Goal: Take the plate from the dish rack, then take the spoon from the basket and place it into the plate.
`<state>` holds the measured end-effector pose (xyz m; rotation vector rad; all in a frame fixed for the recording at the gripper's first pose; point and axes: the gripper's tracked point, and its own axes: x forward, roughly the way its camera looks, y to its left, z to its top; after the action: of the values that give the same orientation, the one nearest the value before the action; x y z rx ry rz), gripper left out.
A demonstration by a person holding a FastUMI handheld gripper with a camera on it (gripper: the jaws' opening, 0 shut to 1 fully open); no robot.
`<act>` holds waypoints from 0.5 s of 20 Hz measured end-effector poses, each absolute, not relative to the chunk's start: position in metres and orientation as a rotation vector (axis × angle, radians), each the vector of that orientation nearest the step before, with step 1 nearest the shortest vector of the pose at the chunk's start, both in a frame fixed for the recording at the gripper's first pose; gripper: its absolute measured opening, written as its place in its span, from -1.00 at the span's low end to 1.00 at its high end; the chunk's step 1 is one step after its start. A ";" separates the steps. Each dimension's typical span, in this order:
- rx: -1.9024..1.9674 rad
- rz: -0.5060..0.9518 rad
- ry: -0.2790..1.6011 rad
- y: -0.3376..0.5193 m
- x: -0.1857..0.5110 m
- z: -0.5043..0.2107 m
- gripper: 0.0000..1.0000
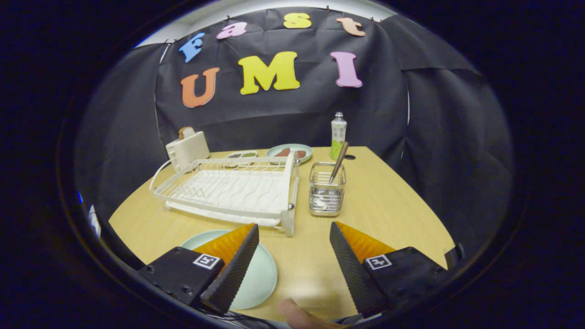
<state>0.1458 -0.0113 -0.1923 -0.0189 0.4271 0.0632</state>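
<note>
1. Lying flat on the wooden table (388, 201), the plate (260, 278) is a pale green round dish with a smooth, plain face; the gripper's left finger covers part of it, so it sits under and beside that finger rather than between the two.
2. The gripper (294, 234) is spread wide with nothing between its fingers — bare tabletop shows in the gap.
3. The dish rack (228, 187) stands just beyond the plate: a white wire frame with a tray beneath and no dishes in its slots.
4. The basket (326, 189) is a small square holder of shiny metal wire, just beside the rack's right end and ahead of the right finger.
5. The spoon (339, 162) stands in that basket, leaning to the right; its slim brownish handle sticks up above the rim, and the bowl end is hidden inside.
6. Farther back, near the cloth wall, are a white toaster (188, 148) with bread in its slot, a second pale plate (289, 153) carrying some reddish food, a small tray (242, 155) and a bottle (338, 135) — green at the bottom, white on top.
7. A fingertip (297, 315) of the person's hand shows at the near edge, between the gripper's fingers.
</note>
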 end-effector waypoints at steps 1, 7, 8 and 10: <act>-0.024 0.051 0.408 -0.019 0.155 -0.188 1.00; -0.092 -0.005 0.328 -0.057 0.235 -0.170 1.00; -0.110 -0.001 0.327 -0.059 0.248 -0.170 1.00; -0.106 0.016 0.325 -0.060 0.274 -0.168 1.00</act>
<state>0.2736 -0.0601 -0.1681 -0.1058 0.3255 0.0161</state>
